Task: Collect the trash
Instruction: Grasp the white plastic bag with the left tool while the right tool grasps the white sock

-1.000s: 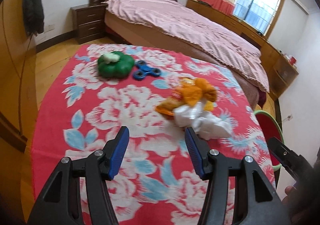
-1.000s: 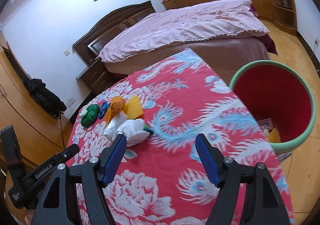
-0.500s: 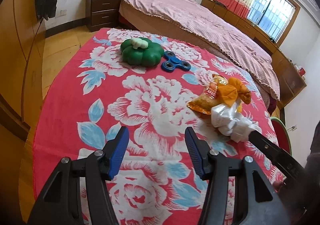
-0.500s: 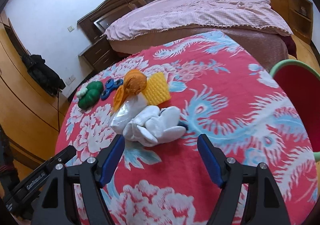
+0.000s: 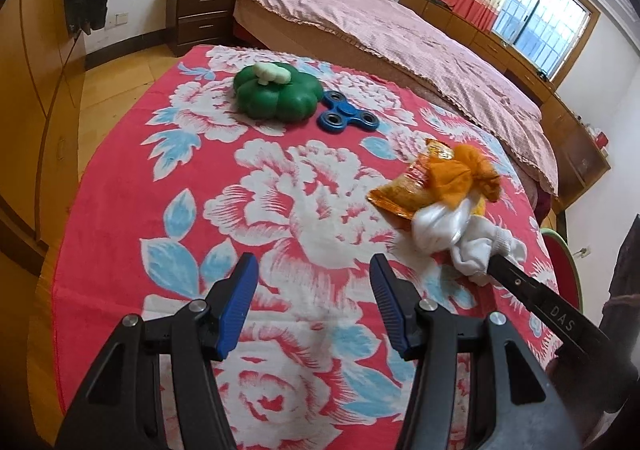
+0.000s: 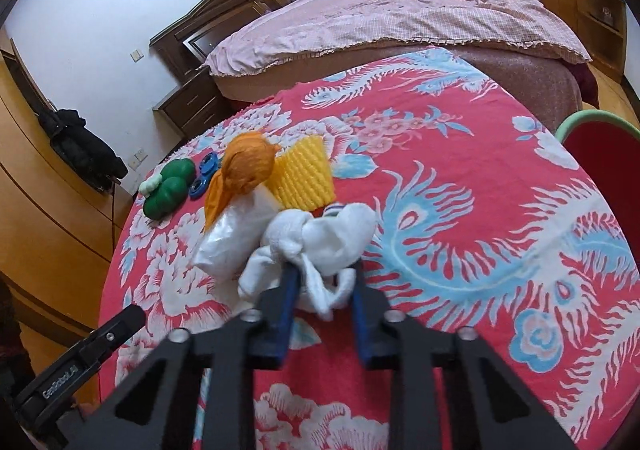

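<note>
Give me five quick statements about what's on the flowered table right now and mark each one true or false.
1. The right hand-held gripper is closing on the white crumpled cloth. True.
2. The left hand-held gripper holds the blue fidget spinner. False: its jaws are open and empty; the spinner lies far ahead on the table.
3. The spinner lies beside the green pumpkin-shaped toy. True.
4. The red bin with a green rim stands on the table. False: it stands beside it, past the edge.
5. The orange mesh wad sits in the trash pile. True.
</note>
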The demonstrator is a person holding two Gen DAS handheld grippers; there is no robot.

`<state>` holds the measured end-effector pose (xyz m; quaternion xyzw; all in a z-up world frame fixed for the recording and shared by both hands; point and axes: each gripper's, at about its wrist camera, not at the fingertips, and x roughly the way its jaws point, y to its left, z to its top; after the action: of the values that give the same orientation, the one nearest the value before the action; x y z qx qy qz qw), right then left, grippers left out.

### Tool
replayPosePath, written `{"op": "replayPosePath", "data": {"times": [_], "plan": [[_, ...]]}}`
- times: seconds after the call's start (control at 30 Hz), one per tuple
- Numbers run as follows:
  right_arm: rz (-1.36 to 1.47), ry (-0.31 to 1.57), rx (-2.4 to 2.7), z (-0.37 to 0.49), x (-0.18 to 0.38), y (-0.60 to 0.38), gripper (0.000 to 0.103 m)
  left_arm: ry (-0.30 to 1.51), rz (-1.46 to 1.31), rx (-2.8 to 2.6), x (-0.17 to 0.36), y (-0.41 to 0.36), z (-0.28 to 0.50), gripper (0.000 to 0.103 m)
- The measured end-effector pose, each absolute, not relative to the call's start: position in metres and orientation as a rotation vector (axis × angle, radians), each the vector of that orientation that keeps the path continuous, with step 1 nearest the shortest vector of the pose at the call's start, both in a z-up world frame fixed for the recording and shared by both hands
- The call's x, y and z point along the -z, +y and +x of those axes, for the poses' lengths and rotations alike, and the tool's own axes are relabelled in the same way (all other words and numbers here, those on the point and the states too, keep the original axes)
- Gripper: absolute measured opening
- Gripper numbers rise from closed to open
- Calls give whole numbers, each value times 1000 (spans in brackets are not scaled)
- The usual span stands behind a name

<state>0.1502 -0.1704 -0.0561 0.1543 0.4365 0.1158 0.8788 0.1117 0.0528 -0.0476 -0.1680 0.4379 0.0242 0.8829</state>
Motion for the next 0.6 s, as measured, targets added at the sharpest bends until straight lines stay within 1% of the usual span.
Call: {"op": "replayPosePath", "data": {"times": [0.17,0.6], "plan": [[307,871,-227,136,47,-182,13,915,-330,-7,45,37,115,58],[385,819,-123,108,33,-253,13,956,-236,134,45,-24,139,58]]}}
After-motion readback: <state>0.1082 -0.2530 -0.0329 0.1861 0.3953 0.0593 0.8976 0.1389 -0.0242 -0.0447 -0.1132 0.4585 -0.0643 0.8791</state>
